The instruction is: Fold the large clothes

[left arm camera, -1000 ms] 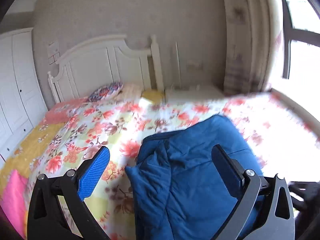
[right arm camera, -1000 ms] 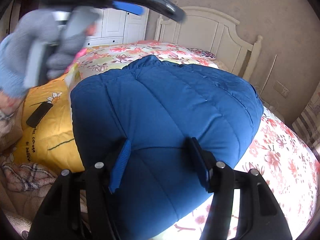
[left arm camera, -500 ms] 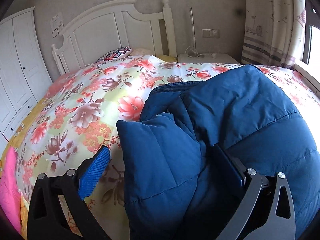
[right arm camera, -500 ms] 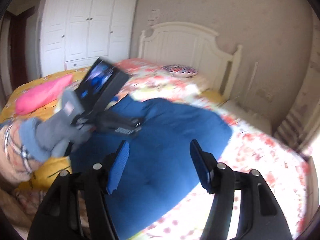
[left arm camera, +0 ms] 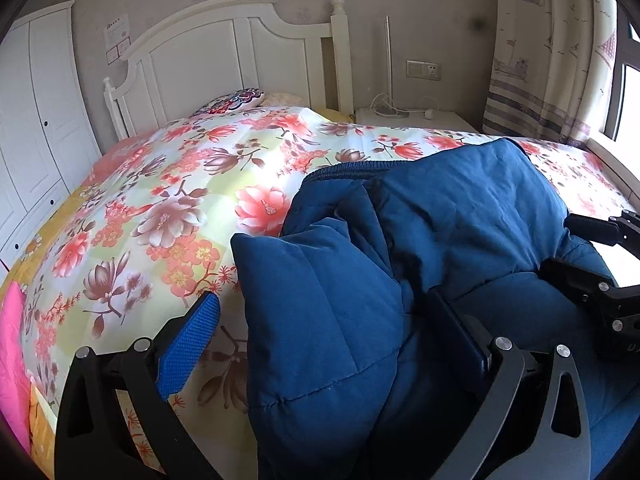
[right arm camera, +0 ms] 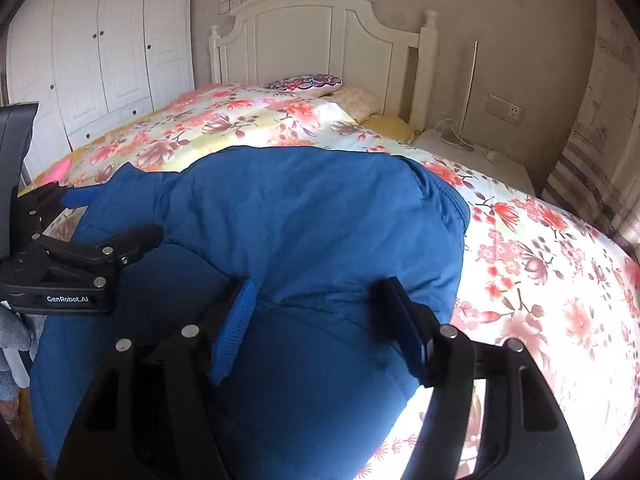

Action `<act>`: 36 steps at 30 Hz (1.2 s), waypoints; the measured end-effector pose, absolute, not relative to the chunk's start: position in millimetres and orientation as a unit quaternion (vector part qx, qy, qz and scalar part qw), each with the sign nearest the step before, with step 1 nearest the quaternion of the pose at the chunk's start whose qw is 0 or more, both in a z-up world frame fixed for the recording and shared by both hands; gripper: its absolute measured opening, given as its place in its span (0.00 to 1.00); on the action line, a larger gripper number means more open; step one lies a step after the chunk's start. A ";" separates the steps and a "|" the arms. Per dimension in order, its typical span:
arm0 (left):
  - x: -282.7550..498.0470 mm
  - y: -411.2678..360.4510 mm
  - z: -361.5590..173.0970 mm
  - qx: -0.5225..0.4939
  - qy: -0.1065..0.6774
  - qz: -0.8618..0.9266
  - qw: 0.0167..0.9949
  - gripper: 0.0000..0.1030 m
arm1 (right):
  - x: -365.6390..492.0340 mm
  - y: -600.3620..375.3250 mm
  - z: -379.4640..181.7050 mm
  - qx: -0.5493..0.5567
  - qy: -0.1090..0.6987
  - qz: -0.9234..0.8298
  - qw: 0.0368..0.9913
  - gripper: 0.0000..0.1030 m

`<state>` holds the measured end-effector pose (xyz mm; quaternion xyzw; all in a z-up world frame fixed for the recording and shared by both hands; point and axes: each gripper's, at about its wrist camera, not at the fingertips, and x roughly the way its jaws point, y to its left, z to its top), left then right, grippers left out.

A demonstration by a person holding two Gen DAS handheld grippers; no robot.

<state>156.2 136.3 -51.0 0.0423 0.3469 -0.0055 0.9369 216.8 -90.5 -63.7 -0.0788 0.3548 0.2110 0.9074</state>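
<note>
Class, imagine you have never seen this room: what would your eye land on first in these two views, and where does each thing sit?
First, the puffy blue jacket, lying bunched on the near part of the bed in front of both grippers. Next, the bright floral bedspread that covers the bed up to the white headboard. Then the left gripper, open, with the jacket's folded edge between its fingers.

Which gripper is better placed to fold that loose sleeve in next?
Probably the left gripper: the loose sleeve of the blue jacket lies between its open jaws. The right gripper hovers open above the jacket's body.
</note>
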 end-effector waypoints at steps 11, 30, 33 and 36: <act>158.4 163.2 -51.1 -0.028 0.379 -0.059 0.923 0.96 | 189.2 -136.3 -58.9 0.039 0.385 0.246 0.889 0.79; 134.7 205.2 -112.7 -0.277 0.466 -0.346 0.766 0.85 | 154.1 -156.9 -107.1 0.174 0.428 0.362 0.809 0.86; 134.5 202.4 -111.4 -0.299 0.446 -0.356 0.765 0.74 | 147.8 -162.5 -98.5 0.148 0.387 0.349 0.841 0.72; 133.7 182.3 -95.7 -0.292 0.414 -0.371 0.778 0.70 | 146.5 -177.2 -80.7 0.130 0.344 0.326 0.871 0.64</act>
